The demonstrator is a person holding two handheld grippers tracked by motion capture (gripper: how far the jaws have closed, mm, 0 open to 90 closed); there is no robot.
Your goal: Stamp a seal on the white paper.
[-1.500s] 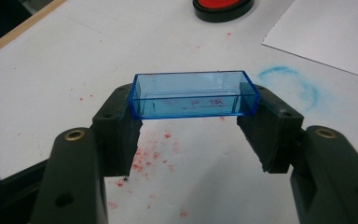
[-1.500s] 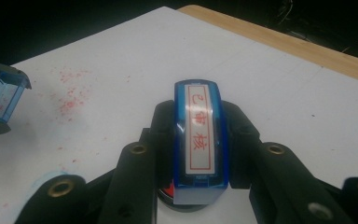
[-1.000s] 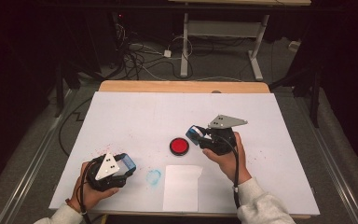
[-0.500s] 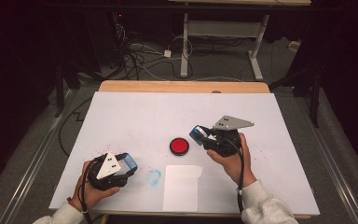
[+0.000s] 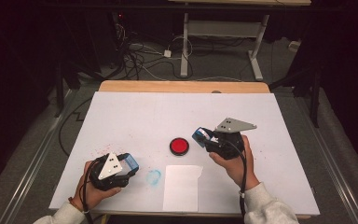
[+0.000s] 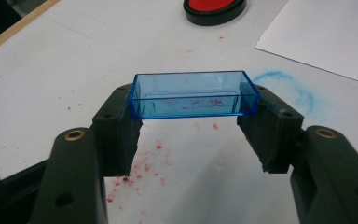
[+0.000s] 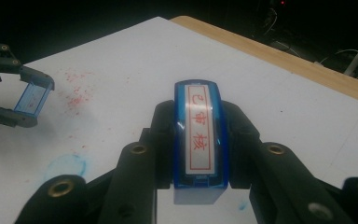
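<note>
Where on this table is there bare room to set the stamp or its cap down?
The far half of the table, beyond the ink pad, is bare, as is the strip right of the right gripper. It is crowded near the front: paper, blue smudge and left gripper sit close together.
</note>
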